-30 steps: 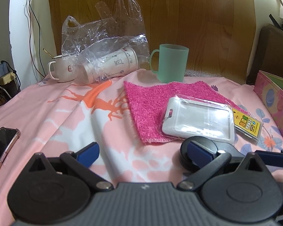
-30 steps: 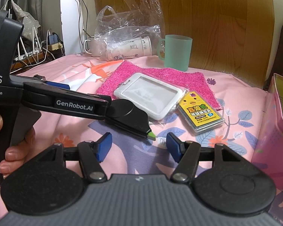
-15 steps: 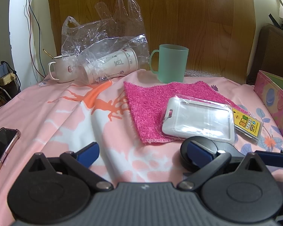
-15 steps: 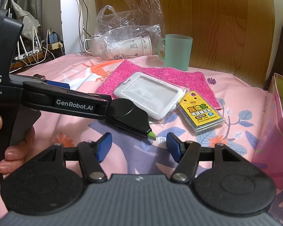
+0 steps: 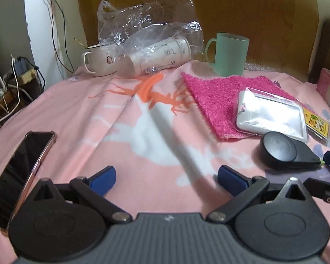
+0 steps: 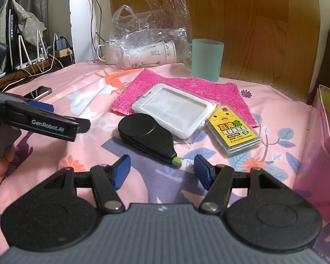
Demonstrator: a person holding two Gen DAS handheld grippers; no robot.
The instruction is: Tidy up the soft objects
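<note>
Left tongs (image 5: 166, 177): we see both blue pads spread wide with nothing between them, low over the pink sheet (image 5: 125, 118) at the near left.
Right tongs (image 6: 160, 171): we see them standing well open and empty, just near the green tip of the black tape dispenser (image 6: 146, 135).
Soft thing: the pink cloth (image 6: 187, 85) lies flat toward the far middle, which we judge to be what needs organizing.
What pins it: the white card holder (image 6: 176, 107) lies on the cloth's near part; the yellow card pack (image 6: 235, 132) seems to overlap its right edge.
Risk: if we pull the cloth now, we judge both would slide or spill.
Risk 2: the green mug (image 6: 205, 59) stands at the far edge, whether on the cloth we cannot tell; a tug could tip it.
In the way: the dispenser sits between the right tongs and the cloth.
Around: a phone (image 5: 19, 171) near left, a plastic bag (image 5: 147, 28) over a paper cup (image 5: 162, 55) and a white cup (image 5: 100, 62) far left, a pink box (image 6: 323, 145) at right.
</note>
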